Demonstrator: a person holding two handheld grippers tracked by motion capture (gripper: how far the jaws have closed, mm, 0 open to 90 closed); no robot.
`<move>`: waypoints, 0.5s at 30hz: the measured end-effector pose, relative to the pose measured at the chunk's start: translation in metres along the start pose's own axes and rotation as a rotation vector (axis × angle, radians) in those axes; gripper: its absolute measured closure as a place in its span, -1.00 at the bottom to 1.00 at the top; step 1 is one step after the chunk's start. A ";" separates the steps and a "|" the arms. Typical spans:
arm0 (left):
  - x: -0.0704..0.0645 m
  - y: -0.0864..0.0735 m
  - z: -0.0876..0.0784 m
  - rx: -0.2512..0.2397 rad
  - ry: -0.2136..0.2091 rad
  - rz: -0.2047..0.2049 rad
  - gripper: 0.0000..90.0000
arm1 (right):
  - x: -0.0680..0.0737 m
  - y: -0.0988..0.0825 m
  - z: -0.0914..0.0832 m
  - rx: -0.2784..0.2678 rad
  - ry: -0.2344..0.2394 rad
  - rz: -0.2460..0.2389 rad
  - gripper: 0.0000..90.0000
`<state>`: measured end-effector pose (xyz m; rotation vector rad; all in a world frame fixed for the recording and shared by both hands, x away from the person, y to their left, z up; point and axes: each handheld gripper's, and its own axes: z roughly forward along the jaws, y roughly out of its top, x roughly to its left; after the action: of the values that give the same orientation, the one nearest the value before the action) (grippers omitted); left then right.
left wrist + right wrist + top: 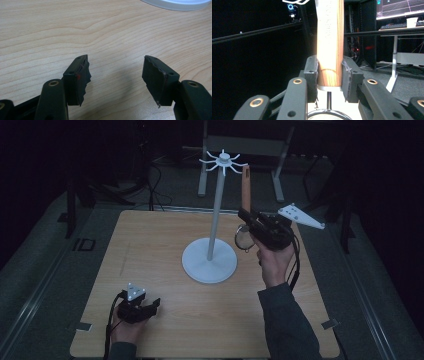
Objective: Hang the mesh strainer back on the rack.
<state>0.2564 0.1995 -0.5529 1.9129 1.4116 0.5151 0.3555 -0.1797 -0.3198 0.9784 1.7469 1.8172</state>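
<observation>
A small strainer with a wooden handle [245, 190] and a round mesh bowl [244, 239] is held upright, handle up, to the right of a white stand's pole [216, 205]. My right gripper [248, 217] is shut on the lower end of the handle [329, 37], with the pads pressing both sides and the wire ring [328, 115] just below. The handle's top reaches the height of the stand's hook arms [223, 161]; whether it touches one I cannot tell. My left gripper [155, 304] rests low at the table's front left, jaws open over bare wood [116, 75].
The stand's round white base [209, 262] sits mid-table, and its edge shows at the top of the left gripper view [177, 3]. The wooden table [150, 245] has dark floor around it. A metal frame [280, 165] stands behind. A desk with a monitor [399, 7] is far off.
</observation>
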 end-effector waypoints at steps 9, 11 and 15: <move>0.000 0.000 0.000 -0.001 0.001 0.000 -0.15 | 0.002 -0.002 0.004 0.010 0.009 -0.003 0.54; 0.000 0.000 0.000 -0.001 0.001 0.000 -0.15 | 0.002 -0.002 0.005 0.011 0.010 -0.004 0.54; 0.001 0.000 0.000 -0.001 0.002 -0.001 -0.15 | 0.002 -0.002 0.008 0.013 0.014 0.004 0.54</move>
<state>0.2564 0.2001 -0.5527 1.9115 1.4134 0.5171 0.3596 -0.1730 -0.3215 0.9773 1.7684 1.8224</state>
